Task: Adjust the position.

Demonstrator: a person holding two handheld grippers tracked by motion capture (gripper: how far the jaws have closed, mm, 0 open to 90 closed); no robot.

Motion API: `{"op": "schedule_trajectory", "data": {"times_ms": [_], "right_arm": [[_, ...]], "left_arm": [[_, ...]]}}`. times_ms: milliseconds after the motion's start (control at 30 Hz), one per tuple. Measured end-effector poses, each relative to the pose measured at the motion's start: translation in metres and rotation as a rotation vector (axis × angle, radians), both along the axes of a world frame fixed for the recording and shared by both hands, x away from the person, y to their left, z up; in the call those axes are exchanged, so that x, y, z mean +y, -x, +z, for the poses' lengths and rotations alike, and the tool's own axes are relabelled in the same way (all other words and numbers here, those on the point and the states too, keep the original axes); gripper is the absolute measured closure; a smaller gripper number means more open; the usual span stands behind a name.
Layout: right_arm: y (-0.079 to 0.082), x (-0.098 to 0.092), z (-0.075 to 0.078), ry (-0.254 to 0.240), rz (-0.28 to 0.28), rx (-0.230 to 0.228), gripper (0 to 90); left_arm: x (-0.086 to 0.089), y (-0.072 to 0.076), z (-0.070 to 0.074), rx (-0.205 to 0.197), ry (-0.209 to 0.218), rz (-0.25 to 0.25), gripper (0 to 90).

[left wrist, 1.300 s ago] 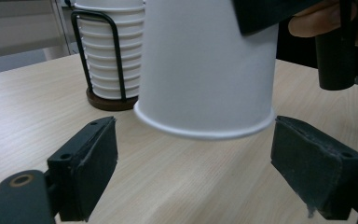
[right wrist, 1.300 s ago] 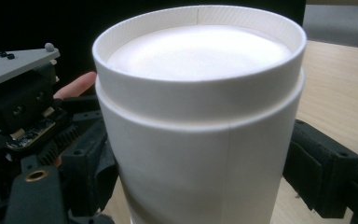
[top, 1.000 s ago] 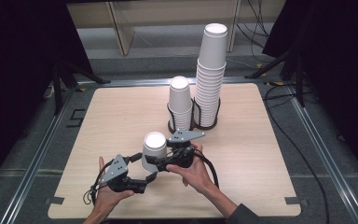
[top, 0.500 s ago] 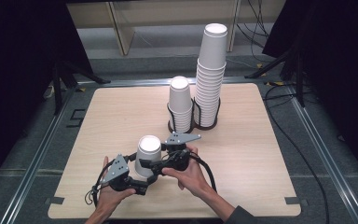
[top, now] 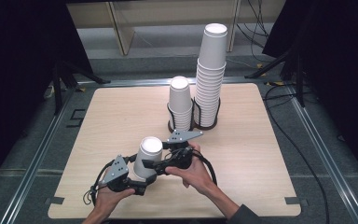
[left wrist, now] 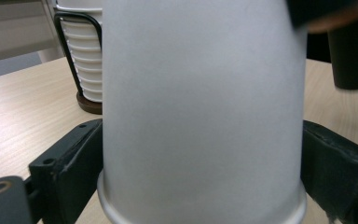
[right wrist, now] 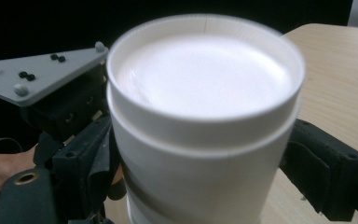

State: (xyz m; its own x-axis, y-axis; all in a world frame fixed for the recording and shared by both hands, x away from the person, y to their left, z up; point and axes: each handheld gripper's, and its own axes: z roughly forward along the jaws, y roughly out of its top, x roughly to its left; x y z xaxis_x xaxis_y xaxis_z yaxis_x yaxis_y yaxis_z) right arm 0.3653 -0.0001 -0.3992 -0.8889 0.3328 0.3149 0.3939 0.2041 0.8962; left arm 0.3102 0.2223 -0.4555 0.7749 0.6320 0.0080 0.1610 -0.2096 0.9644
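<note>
An upside-down white paper cup (top: 148, 156) stands near the table's front left, held between both grippers. My left gripper (top: 140, 176) is shut on it low down, its jaws pressed against both sides just above the rim (left wrist: 200, 212). My right gripper (top: 157, 164) comes in from the right and is shut on the cup (right wrist: 205, 140) higher up, a jaw on each side. A ridge runs around the cup just below its flat top, as if one cup sits nested over another. In the left gripper view the cup (left wrist: 200, 107) hides most of the scene.
Two stacks of white cups stand in black wire holders at the table's back centre: a short stack (top: 180, 105) and, to its right, a tall stack (top: 210, 74). Bare wooden table (top: 261, 149) lies to the right. Black cables (top: 209, 163) trail from the grippers.
The cup and both grippers have shifted slightly left and towards the table's front edge. Both grips on the cup are unchanged.
</note>
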Motion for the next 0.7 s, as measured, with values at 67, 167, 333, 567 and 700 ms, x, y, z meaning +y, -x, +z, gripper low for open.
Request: {"op": "schedule_trajectory", "data": {"times_ms": [67,167,333,567,700], "right_arm": [[0.0,-0.002,0.003,0.019,-0.004,-0.011,15.6],[0.001,-0.005,0.011,0.033,-0.002,-0.017,15.6],[0.001,-0.01,0.019,0.067,0.013,-0.04,17.2],[-0.001,-0.011,0.018,0.066,0.045,0.005,24.3],[-0.002,-0.014,0.018,0.061,0.049,0.02,25.6]], "left_arm": [[0.0,0.002,0.0,-0.008,-0.024,-0.005,7.1],[-0.002,0.004,0.001,-0.028,-0.076,-0.022,7.2],[-0.005,0.008,0.0,-0.038,-0.112,-0.029,7.3],[-0.006,0.011,0.0,-0.047,-0.155,-0.051,7.3],[-0.005,0.011,0.0,-0.047,-0.13,-0.069,6.1]]}}
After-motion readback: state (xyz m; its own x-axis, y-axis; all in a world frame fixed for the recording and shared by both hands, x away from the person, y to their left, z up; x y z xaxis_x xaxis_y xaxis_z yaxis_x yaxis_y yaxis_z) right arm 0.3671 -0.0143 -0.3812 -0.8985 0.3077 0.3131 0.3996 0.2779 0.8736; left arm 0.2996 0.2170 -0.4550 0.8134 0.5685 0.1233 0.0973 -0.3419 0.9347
